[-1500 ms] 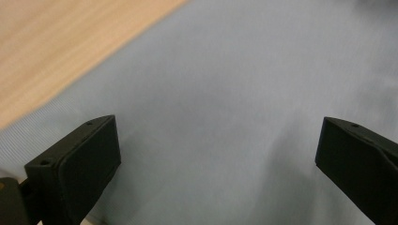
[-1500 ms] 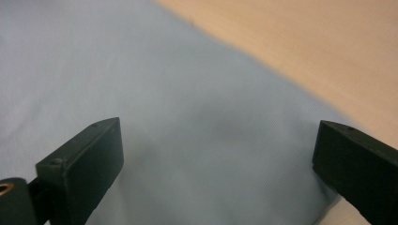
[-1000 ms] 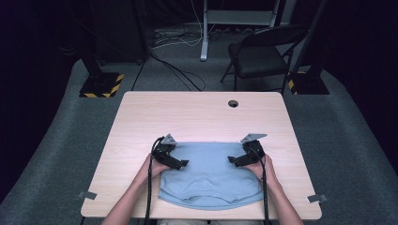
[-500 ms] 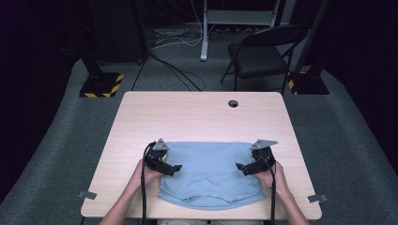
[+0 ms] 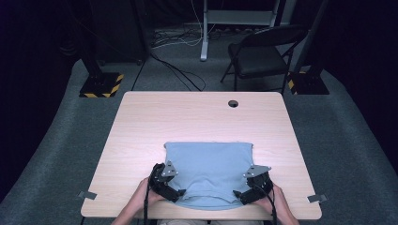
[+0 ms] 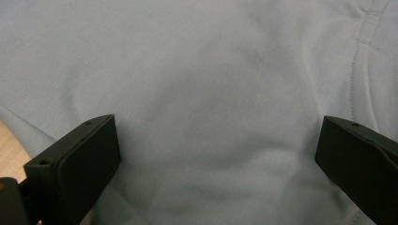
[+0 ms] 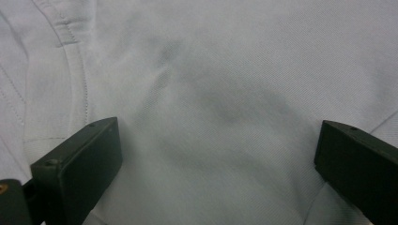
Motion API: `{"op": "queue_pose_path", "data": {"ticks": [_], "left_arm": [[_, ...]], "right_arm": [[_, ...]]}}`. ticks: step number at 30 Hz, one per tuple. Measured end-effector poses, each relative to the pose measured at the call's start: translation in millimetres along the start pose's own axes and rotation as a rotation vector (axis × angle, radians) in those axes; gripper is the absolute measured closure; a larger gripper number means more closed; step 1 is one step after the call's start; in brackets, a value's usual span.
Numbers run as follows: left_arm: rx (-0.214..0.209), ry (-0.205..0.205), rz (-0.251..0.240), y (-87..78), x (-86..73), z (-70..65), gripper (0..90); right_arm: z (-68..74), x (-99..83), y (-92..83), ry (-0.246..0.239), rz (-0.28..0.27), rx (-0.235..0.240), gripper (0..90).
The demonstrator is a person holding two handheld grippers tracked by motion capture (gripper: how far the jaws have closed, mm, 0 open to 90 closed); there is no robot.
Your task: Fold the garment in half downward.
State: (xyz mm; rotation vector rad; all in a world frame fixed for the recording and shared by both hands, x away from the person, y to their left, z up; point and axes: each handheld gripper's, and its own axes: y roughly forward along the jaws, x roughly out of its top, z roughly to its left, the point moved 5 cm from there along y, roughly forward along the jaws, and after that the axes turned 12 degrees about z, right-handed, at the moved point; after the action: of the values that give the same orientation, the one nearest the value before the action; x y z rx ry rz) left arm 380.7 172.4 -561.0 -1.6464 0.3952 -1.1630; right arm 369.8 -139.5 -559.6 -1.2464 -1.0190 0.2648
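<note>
Fingers wide, both grippers | over blue shirt (image 5: 209, 171) near edge | table (image 5: 197, 117) beyond bare

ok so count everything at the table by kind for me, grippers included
light blue cloth garment: 1
black two-jaw grippers: 2, left gripper and right gripper
pale wooden table: 1
total: 4

table (image 5: 197, 117) | folding chair (image 5: 263, 54) | floor cables (image 5: 173, 70) | hazard-striped bases (image 5: 101, 84)

No readable text or labels
</note>
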Motion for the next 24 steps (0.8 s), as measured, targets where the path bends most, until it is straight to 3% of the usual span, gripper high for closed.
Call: {"op": "queue_pose_path", "data": {"ticks": [1, 5, 10, 12, 14, 17, 20, 24], "left_arm": [[-0.012, 0.026, -0.013, -0.5, -2.6, 1.4, 0.2], [-0.032, 0.055, -0.025, -2.2, -6.7, 5.3, 0.2], [-0.034, 0.047, -0.015, -3.6, -2.7, 5.1, 0.0], [-0.038, 0.021, -0.056, -7.3, 4.1, 2.0, 0.0], [-0.032, 0.023, -0.053, -6.5, 8.9, -3.7, 0.1], [-0.032, 0.051, -0.010, 2.1, 7.1, -10.0, 0.0], [-0.041, 0.059, -0.015, 2.3, 4.5, -9.5, 0.0], [-0.067, 0.103, -0.042, 1.8, -0.6, -5.9, 0.2]], "right_arm": [[-0.3, -1.2, -0.1, -0.006, -0.008, 0.005, 0.2], [-2.6, -6.4, -1.8, -0.041, -0.027, 0.028, 0.2], [-1.7, -6.0, -3.0, -0.036, -0.019, 0.021, 0.1], [1.8, -1.9, -5.4, -0.005, -0.039, 0.005, 0.0], [10.0, 4.9, -7.5, 0.012, -0.069, 0.000, 0.0], [16.3, 5.4, -0.7, 0.002, -0.032, 0.013, 0.0], [15.1, 3.6, 2.5, 0.009, -0.024, 0.039, 0.0], [10.8, 0.9, 2.1, -0.037, -0.026, 0.064, 0.0]]}}
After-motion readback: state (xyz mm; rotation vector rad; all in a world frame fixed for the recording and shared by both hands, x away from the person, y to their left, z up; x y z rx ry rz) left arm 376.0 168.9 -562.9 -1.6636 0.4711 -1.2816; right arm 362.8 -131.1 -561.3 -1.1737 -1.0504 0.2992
